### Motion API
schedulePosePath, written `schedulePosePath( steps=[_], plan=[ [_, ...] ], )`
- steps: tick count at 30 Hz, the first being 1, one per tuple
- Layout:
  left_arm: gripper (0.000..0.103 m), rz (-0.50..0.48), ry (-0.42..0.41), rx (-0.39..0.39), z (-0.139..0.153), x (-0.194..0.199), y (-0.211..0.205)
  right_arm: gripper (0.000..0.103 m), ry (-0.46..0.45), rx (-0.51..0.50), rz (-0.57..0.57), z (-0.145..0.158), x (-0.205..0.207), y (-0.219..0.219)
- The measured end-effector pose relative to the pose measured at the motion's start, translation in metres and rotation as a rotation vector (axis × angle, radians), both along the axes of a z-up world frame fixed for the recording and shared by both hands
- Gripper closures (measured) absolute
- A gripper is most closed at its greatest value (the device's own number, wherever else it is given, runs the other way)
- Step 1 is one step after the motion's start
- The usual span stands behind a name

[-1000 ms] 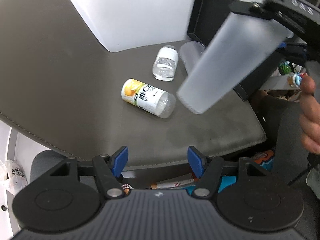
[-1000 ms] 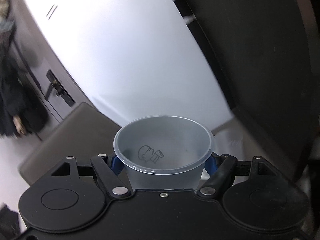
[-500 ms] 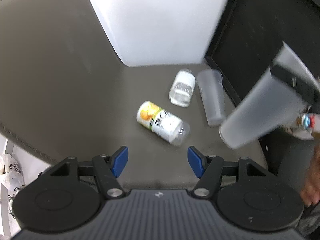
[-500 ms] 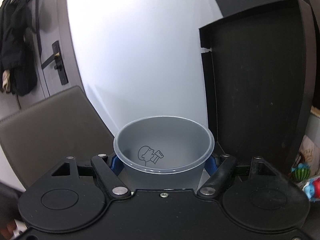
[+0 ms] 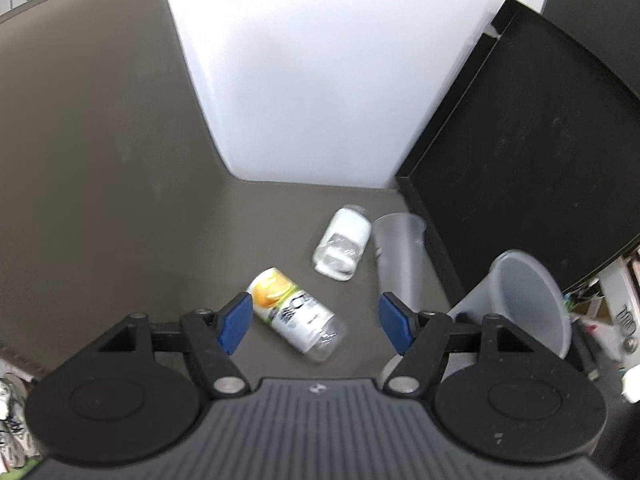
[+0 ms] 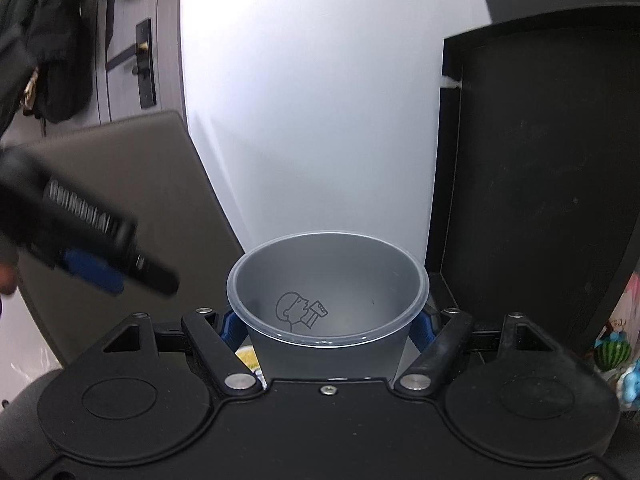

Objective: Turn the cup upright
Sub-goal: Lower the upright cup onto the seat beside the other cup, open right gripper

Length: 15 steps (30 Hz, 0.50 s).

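Observation:
My right gripper (image 6: 326,326) is shut on a frosted plastic cup (image 6: 326,280), held mouth-up between its blue pads. The same cup (image 5: 524,300) shows at the right edge of the left wrist view, upright-tilted near the chair seat's right edge. My left gripper (image 5: 316,322) is open and empty above the grey chair seat (image 5: 160,264). It also shows blurred at the left of the right wrist view (image 6: 92,256). A second frosted cup (image 5: 398,264) lies on its side on the seat.
An orange-labelled clear bottle (image 5: 296,314) and a small clear white-labelled jar (image 5: 342,248) lie on the seat. The chair back (image 5: 80,120) rises at left. A black cabinet (image 5: 520,160) stands at right, a white wall (image 5: 320,60) behind.
The right gripper has turned the held cup from bottom-down tilt to mouth-up and lowered it to the seat's right. The left gripper has pulled back and tilted up.

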<state>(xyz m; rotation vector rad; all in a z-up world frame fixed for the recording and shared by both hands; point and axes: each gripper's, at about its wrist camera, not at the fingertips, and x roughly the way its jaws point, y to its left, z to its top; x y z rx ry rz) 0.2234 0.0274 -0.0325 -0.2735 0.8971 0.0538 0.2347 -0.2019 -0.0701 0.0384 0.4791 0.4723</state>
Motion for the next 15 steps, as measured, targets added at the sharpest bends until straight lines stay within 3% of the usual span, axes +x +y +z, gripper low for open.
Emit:
schedulePosePath(
  steps=[9, 15],
  plan=[
    [0.031, -0.04, 0.009, -0.062, -0.013, 0.024, -0.015, 0.028, 0.056, -0.044, 0.001, -0.018, 0.003, 0.011],
    [0.03, -0.048, 0.058, -0.056, -0.035, 0.029, -0.026, 0.027, 0.105, -0.049, 0.028, -0.034, 0.003, 0.017]
  ],
)
